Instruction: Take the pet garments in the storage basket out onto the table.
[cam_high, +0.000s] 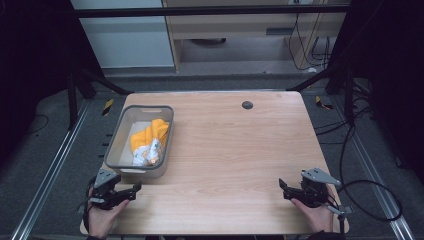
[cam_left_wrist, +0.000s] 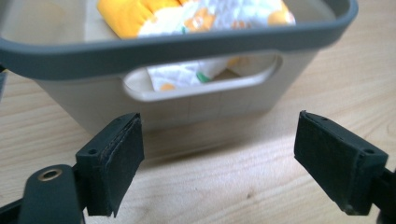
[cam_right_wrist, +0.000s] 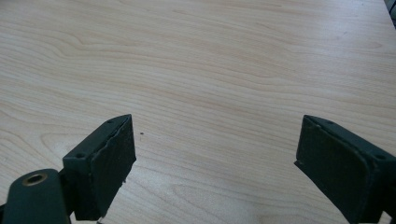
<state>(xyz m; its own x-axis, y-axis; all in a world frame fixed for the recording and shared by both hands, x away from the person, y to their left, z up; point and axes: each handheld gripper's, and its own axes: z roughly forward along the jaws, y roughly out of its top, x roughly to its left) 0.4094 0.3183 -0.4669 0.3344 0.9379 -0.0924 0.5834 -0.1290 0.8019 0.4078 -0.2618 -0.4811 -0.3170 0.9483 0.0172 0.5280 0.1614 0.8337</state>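
The left claw (cam_high: 134, 189) is sitting low over the near left corner of the counter (cam_high: 230, 165), its jaws standing wide apart with nothing between them. In the left gripper view the grey bin (cam_left_wrist: 196, 44) is standing just beyond the jaw tips, apart from them, its handle slot facing the claw. Inside the bin a bundle of orange and white cloth (cam_high: 148, 142) is lying, showing above the rim and through the slot. The right claw (cam_high: 283, 189) is resting at the near right corner, well apart from the bin, its jaws also spread wide over bare wood. In the left gripper view the bin's rim is blurring, its sides are running off the frame, and the cloth's print is too soft to make out.
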